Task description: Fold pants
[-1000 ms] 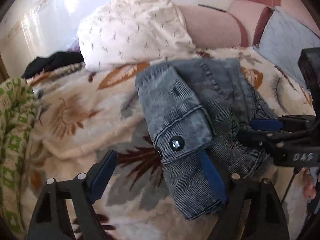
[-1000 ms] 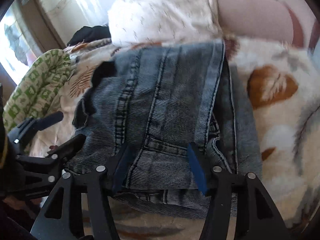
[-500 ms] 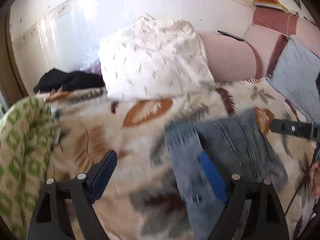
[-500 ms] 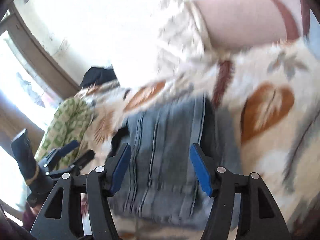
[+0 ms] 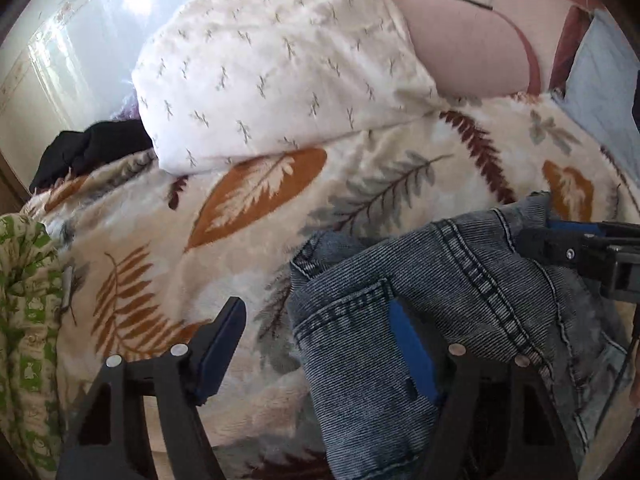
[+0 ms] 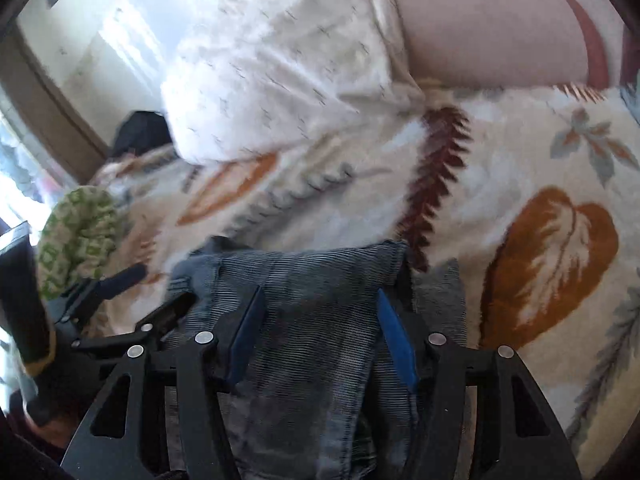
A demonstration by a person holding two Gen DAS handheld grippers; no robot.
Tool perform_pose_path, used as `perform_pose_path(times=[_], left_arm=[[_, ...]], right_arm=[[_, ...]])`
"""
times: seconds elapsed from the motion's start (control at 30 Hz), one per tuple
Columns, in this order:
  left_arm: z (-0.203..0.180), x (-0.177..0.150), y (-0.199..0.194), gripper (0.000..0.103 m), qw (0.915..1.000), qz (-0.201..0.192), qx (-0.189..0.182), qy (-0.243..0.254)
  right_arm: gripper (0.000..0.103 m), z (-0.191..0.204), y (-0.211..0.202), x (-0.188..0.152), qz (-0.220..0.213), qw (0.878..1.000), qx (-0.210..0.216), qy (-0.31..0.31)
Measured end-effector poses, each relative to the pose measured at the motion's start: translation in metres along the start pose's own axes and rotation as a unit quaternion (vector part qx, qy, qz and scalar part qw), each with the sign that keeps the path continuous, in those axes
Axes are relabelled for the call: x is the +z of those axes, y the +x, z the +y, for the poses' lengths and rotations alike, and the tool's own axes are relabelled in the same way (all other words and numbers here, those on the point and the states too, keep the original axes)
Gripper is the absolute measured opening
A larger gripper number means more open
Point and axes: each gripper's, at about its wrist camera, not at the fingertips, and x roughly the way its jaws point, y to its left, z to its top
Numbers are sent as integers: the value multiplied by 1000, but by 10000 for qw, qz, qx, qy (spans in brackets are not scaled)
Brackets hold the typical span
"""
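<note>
Grey-blue folded jeans [image 5: 420, 300] lie on a leaf-print blanket [image 5: 248, 196], low and right in the left wrist view. My left gripper [image 5: 316, 344] is open, with the jeans' left edge between its fingers. The jeans also show in the right wrist view [image 6: 304, 320], passing between the fingers of my right gripper [image 6: 320, 328], which is open over them. The right gripper shows at the right edge of the left wrist view [image 5: 580, 252]; the left gripper shows low left in the right wrist view [image 6: 120, 300].
A white patterned pillow [image 5: 272, 68] and a pink cushion [image 5: 460, 40] lie at the head of the bed. A green patterned cloth [image 5: 24, 308] lies at the left. Dark clothing [image 5: 88, 148] sits far left. A grey-blue pillow [image 5: 604, 76] is at the right.
Both grippers swung upward and came back down low over the jeans. The jeans now sit lower and nearer in both views. Both grippers stayed open.
</note>
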Motion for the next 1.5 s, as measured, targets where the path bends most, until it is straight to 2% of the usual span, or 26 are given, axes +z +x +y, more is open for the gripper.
perform_pose_path(times=[0.1,0.23,0.47,0.53,0.6,0.63,0.7,0.8,0.9,1.0,1.3,1.5], left_arm=[[-4,0,12,77,9999,41,96,-25],[-7,3,4,77,9997,-4,240,-15],[7,-23,-74,77,9965,-705,293,-341],[10,-31,-98,81,9945,-873,428,-401],[12,-38,-124,85,9922,-1107,407,-403],[12,-43,-137,89,9909,-1210,417,-414],[14,-50,-155,90,9890,-1343,396,-470],[12,-57,-166,93,9892,-1343,320,-489],[12,-63,-168,94,9890,-1365,309,-476],[10,-70,-159,94,9913,-1212,163,-492],[-7,-88,-99,94,9979,-533,347,-127],[-18,-97,-85,94,9982,-456,383,0]], right_arm=[[62,-14,18,-2,243,9990,163,341],[63,-15,17,-3,164,9990,174,369],[66,-6,-57,-23,-435,9967,445,527],[69,4,-79,-37,-530,9967,471,384],[71,17,-96,-55,-626,9972,351,203],[71,23,-99,-60,-635,9975,275,149],[71,35,-102,-73,-579,9981,203,69],[71,49,-100,-91,-468,9986,244,60],[71,58,-96,-102,-453,9989,110,-71],[71,54,-89,-104,-406,9992,-48,-50],[71,38,-62,-105,-39,9998,-192,97],[75,38,-46,-108,170,9993,-323,15]])
